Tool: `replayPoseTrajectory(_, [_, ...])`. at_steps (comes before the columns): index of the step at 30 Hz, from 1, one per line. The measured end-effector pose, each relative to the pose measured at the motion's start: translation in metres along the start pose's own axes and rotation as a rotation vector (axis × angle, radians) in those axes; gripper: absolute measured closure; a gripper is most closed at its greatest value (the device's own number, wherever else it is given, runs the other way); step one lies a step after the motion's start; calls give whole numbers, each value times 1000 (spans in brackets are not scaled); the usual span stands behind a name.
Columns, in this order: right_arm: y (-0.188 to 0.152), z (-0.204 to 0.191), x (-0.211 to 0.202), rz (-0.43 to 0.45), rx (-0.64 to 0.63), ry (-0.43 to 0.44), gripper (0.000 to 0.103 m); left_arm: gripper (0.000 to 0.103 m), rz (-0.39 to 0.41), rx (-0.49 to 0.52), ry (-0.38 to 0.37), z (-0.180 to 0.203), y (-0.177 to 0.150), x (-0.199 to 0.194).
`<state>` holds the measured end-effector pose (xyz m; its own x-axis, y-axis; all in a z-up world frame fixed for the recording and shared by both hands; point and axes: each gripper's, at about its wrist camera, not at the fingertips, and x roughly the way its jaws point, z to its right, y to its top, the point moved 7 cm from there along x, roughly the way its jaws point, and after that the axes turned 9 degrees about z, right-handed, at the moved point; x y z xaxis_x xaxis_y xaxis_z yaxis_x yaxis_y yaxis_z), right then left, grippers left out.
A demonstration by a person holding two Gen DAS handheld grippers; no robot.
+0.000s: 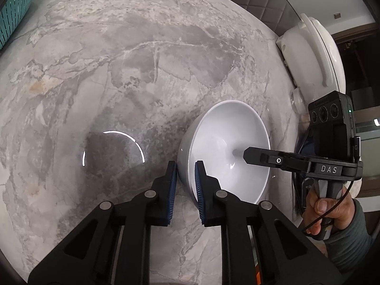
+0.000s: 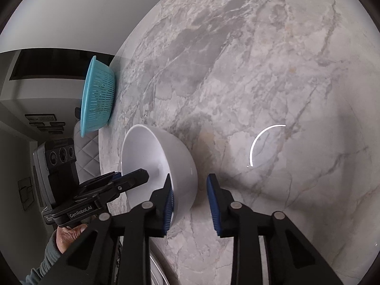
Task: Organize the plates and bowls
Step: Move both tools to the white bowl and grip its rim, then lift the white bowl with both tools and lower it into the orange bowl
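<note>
Bowl (image 1: pixel 228 147), white and deep, sits on the marble worktop (image 1: pixel 118 71) right at both sets of fingertips, and it is the only dish of its kind in view; no plate shows anywhere. The left gripper (image 1: pixel 186 185) is clamped on the bowl's wall at the rim, one pad outside and one inside. The right gripper (image 2: pixel 188 199) straddles the opposite side of the rim, its left pad against the inner wall, its right pad standing off the outside, so that grip looks unfinished. One person's hand (image 1: pixel 327 211) shows on each handle. Farther off stand one turquoise colander (image 2: pixel 97 95) and one white lidded appliance (image 1: pixel 313 54). Organizing seems barely begun: nothing is stacked yet.
</note>
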<state>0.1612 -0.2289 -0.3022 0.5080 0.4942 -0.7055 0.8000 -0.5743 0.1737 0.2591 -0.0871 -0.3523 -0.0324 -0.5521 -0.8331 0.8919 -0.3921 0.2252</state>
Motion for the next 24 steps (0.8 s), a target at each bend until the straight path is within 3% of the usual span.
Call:
replayPoseTrajectory(12, [-1,-9,-1,7,-4,-26,82,89,-13,-26,-4,2,-5,-6])
replayPoseTrajectory(24, [-19,-29,-46,29,-37,-6,81,89,20,-5,-23,46,-26,-59])
